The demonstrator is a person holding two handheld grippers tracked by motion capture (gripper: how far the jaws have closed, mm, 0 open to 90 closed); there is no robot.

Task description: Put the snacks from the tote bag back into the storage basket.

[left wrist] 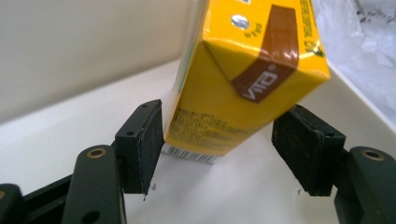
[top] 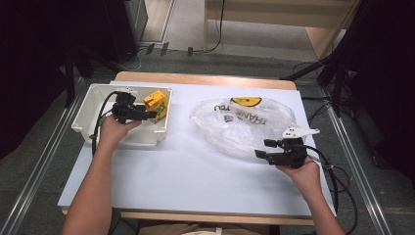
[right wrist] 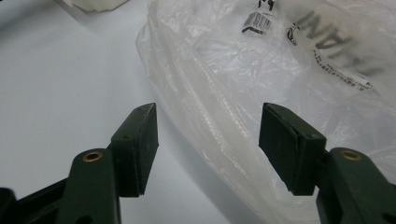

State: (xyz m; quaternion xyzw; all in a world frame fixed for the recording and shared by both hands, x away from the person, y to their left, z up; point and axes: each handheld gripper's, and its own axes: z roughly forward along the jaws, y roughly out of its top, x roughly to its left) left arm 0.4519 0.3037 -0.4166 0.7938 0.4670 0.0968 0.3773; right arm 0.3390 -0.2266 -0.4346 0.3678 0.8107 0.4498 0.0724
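Left forearm reaches up the table's left side, hand (top: 113, 131) wrapped around the left gripper (top: 152, 114), its jaws pointing right and set wide apart; one pad (left wrist: 148, 140) seems to touch what sits between them, the other stands off. On the right, the hand (top: 306, 172) grips the right gripper (top: 264, 148), jaws aimed left, spread wide with nothing clamped.

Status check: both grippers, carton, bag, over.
Left gripper open around yellow carton in white bin, one pad touching. Right gripper open at plastic bag edge. Nothing blocking.
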